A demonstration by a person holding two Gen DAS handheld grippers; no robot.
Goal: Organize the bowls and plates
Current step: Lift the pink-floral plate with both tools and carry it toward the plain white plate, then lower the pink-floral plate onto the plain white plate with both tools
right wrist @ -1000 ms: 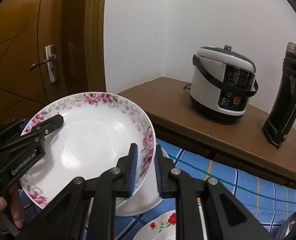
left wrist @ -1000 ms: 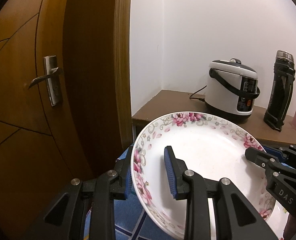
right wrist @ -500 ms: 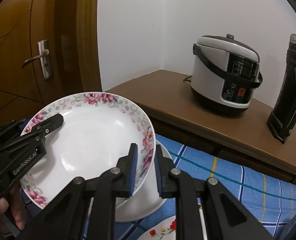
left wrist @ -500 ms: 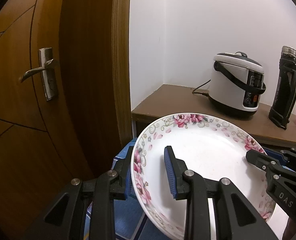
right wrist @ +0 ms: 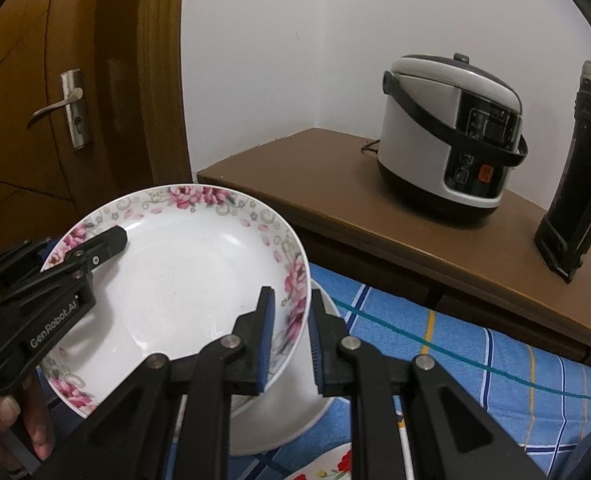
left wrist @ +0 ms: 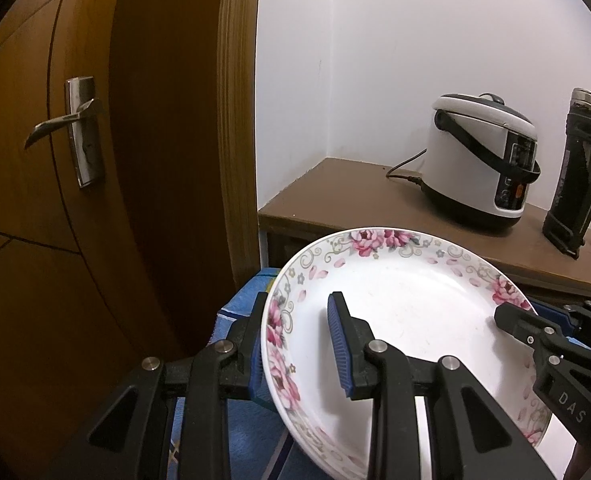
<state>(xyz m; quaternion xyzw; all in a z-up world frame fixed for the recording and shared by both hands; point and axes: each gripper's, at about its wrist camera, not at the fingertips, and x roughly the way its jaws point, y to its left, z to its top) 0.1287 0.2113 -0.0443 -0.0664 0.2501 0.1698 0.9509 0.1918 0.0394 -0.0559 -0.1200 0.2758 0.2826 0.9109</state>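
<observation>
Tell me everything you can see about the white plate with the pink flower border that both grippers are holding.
The white plate with the pink flower border is round, shallow and glossy, looks ceramic, with roses and grey scrollwork around the rim and an empty centre. It is held tilted above the blue checked cloth. The left gripper clamps one edge and the right gripper the opposite edge. A plain white bowl sits just beneath; whether they touch is unclear.

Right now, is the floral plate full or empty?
Empty: the floral plate shows only its bare white inside, held at opposite rims by the left gripper and right gripper.
</observation>
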